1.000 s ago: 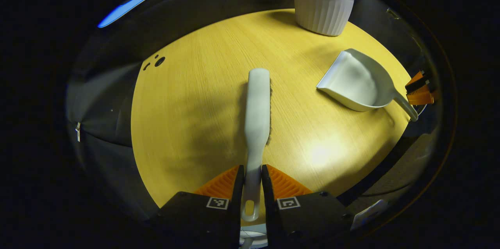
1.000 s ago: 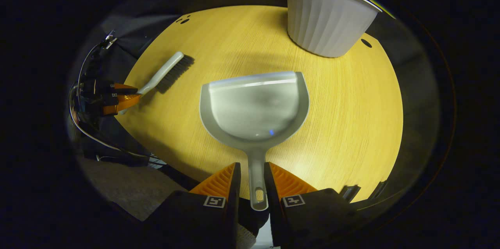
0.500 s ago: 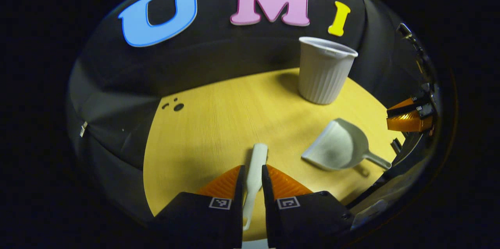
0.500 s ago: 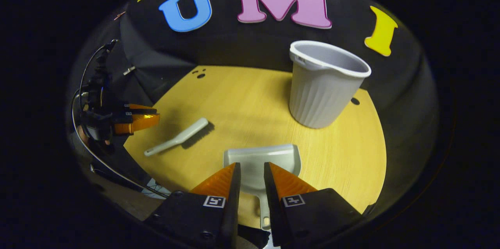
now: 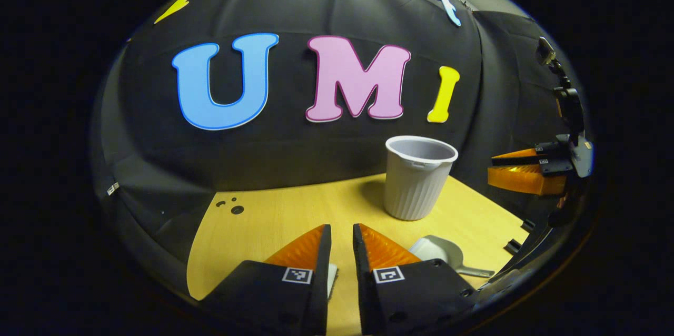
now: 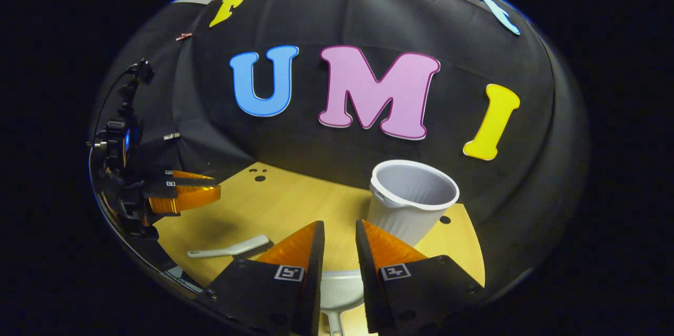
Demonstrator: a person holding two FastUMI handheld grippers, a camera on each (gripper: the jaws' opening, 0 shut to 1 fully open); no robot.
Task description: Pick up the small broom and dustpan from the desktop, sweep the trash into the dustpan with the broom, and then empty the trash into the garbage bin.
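In the left gripper view, the left gripper (image 5: 340,244) hangs above the near edge of the wooden desktop (image 5: 263,220), its fingers spread with a narrow gap and nothing between them. A sliver of the small broom (image 5: 331,278) peeks out just below and behind its left finger, lying flat on the desktop. Ahead and to the right stands the ribbed garbage bin (image 5: 416,178), upright and open-mouthed, well placed to receive a tipped pan. The dustpan (image 5: 439,252) lies low on the right, its handle pointing away to the right, beneath the right gripper (image 5: 526,170).

In the right gripper view, the right gripper (image 6: 339,246) is likewise raised off the desktop, fingers a little apart and gripping nothing. The dustpan (image 6: 339,291) sits directly beneath the gap, handle towards the camera, so a straight drop would likely meet it. The garbage bin (image 6: 410,204) rises just ahead to the right. The broom (image 6: 229,248) lies to the left, below the left gripper (image 6: 181,194). No trash is visible on the desktop (image 6: 295,204).
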